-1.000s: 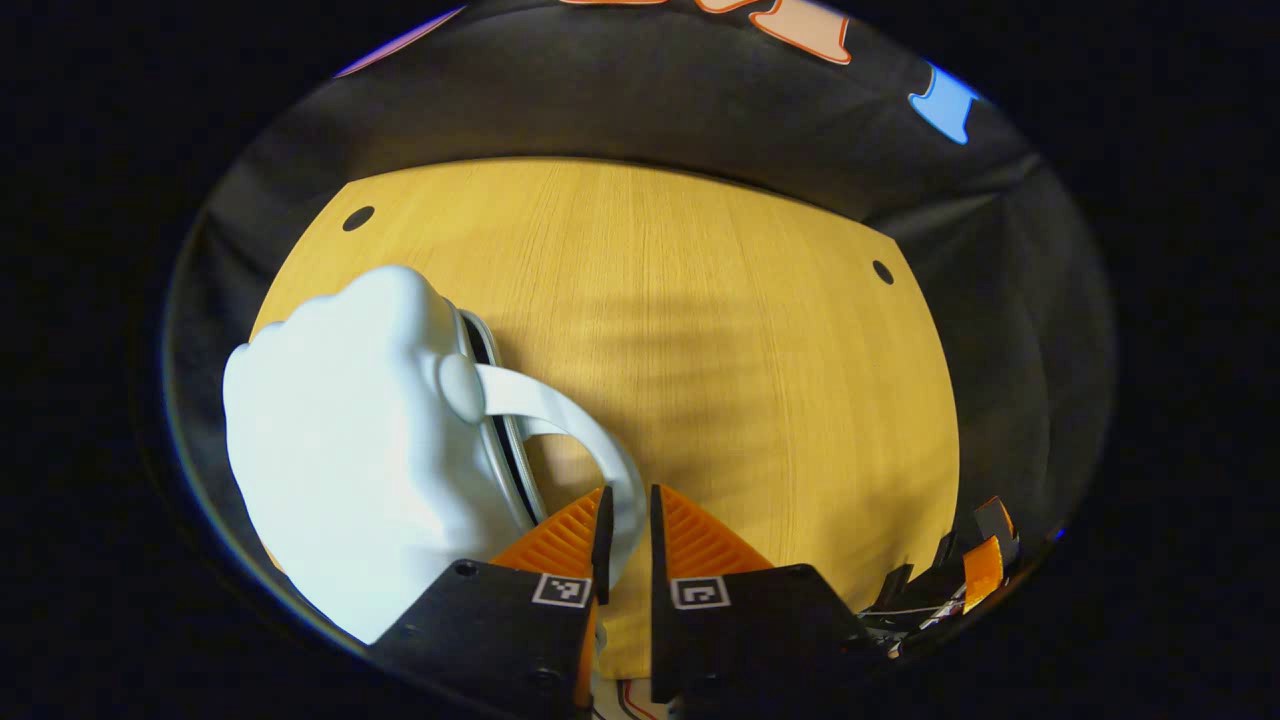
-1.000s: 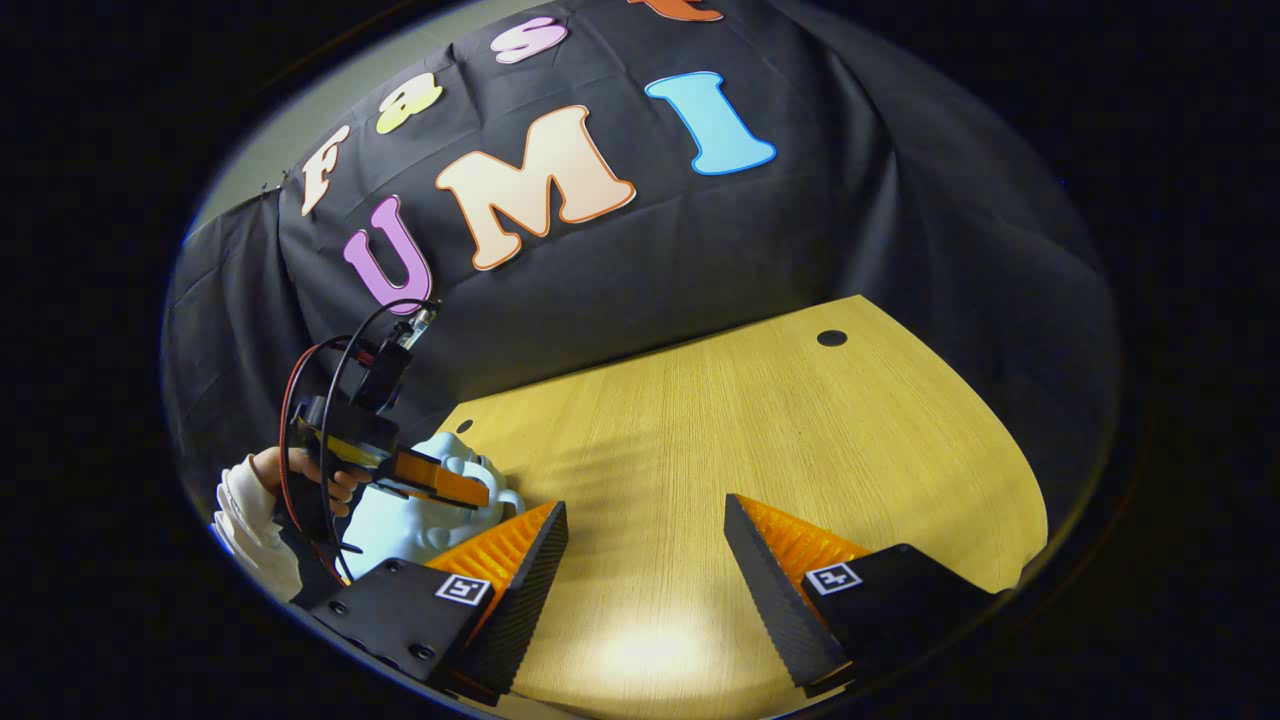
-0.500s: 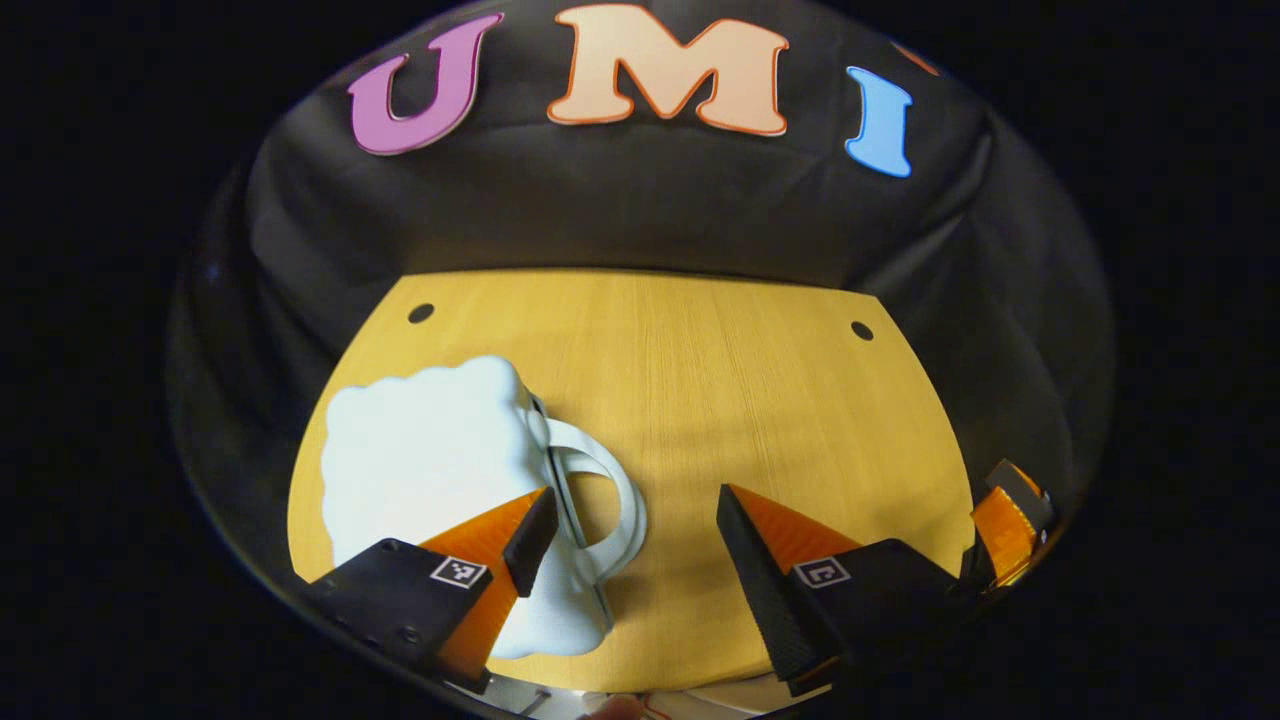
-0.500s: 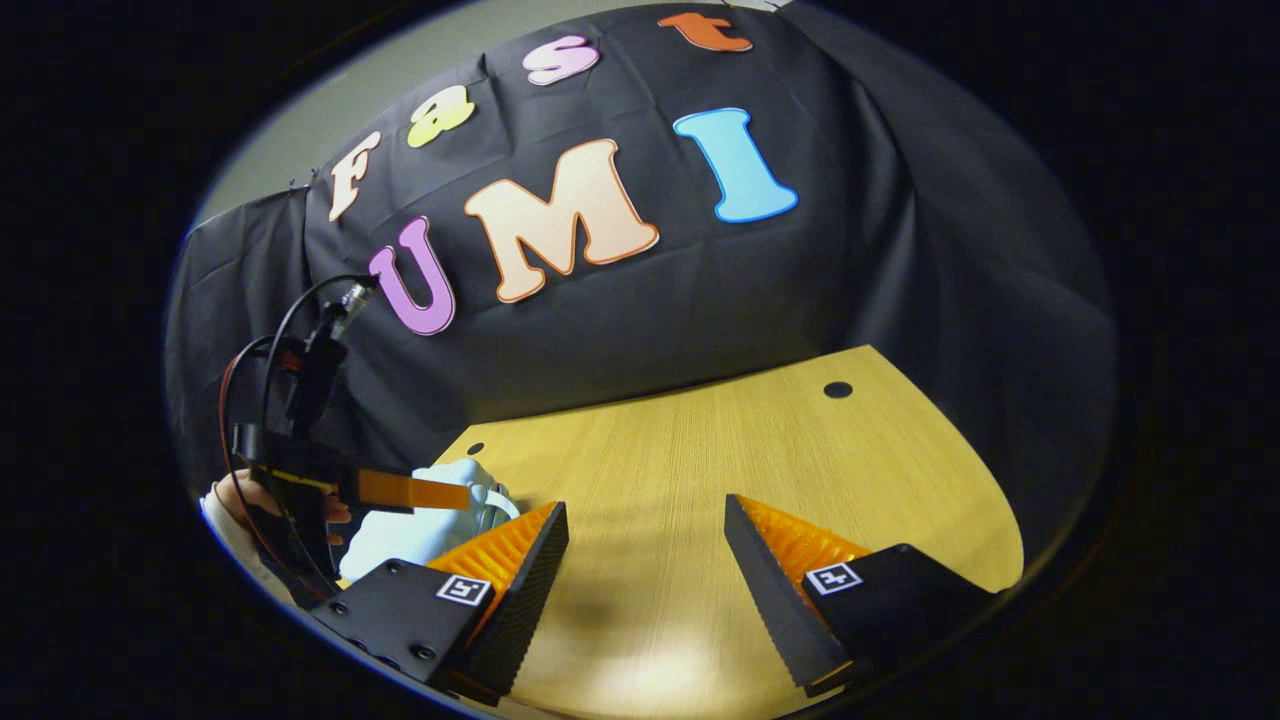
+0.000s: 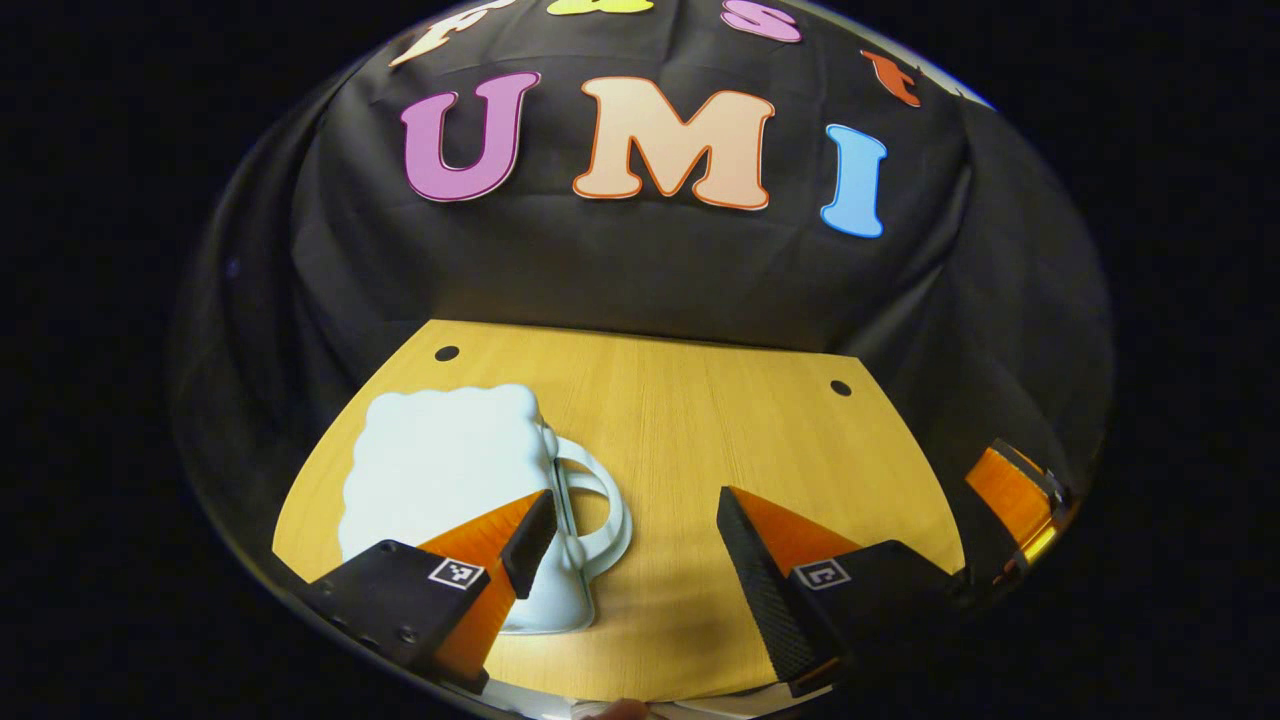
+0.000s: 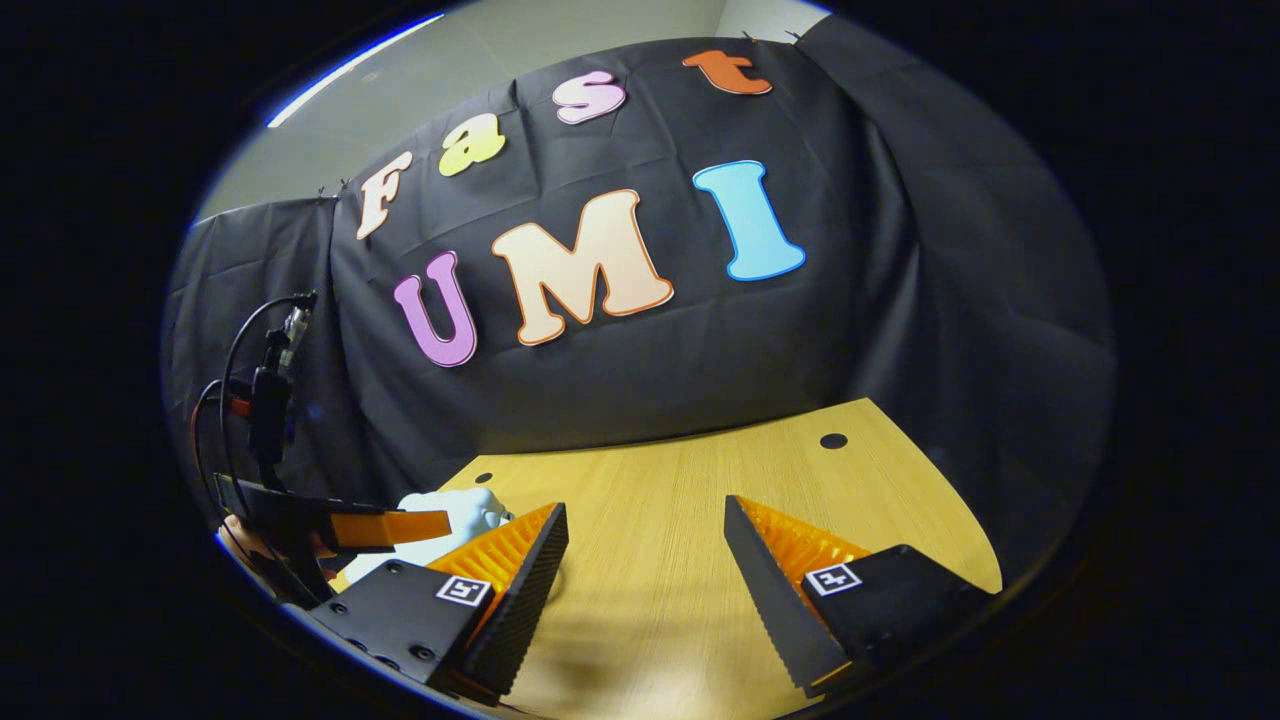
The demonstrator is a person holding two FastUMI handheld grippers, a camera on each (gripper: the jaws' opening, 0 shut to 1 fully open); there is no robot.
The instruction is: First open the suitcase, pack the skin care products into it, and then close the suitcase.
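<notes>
A pale blue, cloud-shaped suitcase [image 5: 440, 460] lies flat on the wooden table [image 5: 720, 420] with its two halves together. Its curved handle [image 5: 606, 505] points toward the middle of the table. My left gripper [image 5: 635, 525] is open and held back from the case, its left finger over the case's near corner and the handle in the gap between the fingers, untouched. My right gripper [image 6: 645, 540] is open over bare table with nothing between its fingers. In the right gripper view the suitcase [image 6: 470, 508] lies at the far left, behind the left gripper [image 6: 395, 525].
The table [image 6: 690, 500] has a small dark hole near each back corner, one of them a hole [image 5: 841, 387] at the back right. Black cloth hangs close behind and beside the table. The right gripper [image 5: 1010, 490] juts in at the right edge of the left gripper view.
The left gripper, shut on the suitcase handle a second ago, has opened, let it go and drawn back and up. The right gripper has tilted upward a little.
</notes>
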